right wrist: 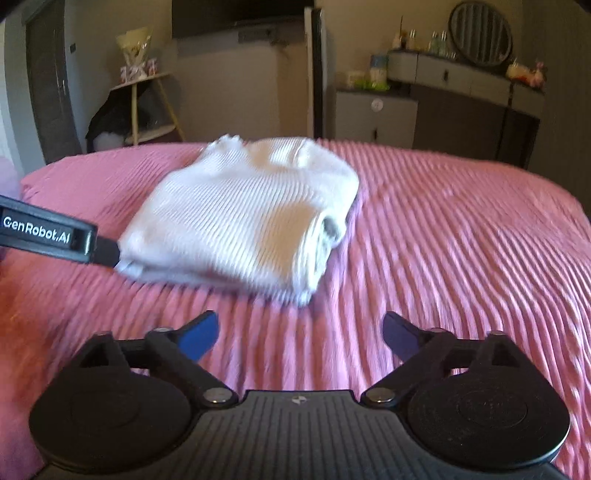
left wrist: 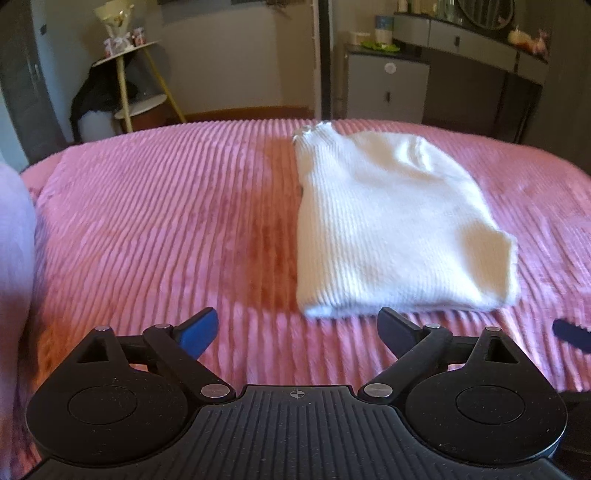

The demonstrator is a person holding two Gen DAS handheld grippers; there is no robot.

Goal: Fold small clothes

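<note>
Currently the bed (left wrist: 155, 206) fills both views, covered in a pink ribbed blanket (right wrist: 461, 236). Behind it, far side of the room: grey dresser (left wrist: 469, 40) with an oval mirror (right wrist: 480, 33) on top, lower cabinet (left wrist: 384, 85) beside it, and a small tiered stand (left wrist: 125, 74) near the wall to the left.

White ribbed knit garment (left wrist: 388, 221) lies folded into a compact rectangular stack on the blanket, layered edges visible at its near right end in the right wrist view (right wrist: 251, 218). Flat, nothing on top of it.

Left tool (left wrist: 297, 330): jaws spread wide, nothing between the blue pads, only blanket in the gap. It sits just short of the garment's near edge, not touching from its own view. In the right wrist view one black finger of it (right wrist: 55, 236), lettered along its side, reaches in from the left with its tip at the garment's near left corner; contact unclear due to blur.

Right tool (right wrist: 299, 330): jaws spread wide too, empty, clear of the garment, pointing at bare blanket just in front of the stack. Its finger tip shows at the right edge of the left wrist view (left wrist: 570, 332).
</note>
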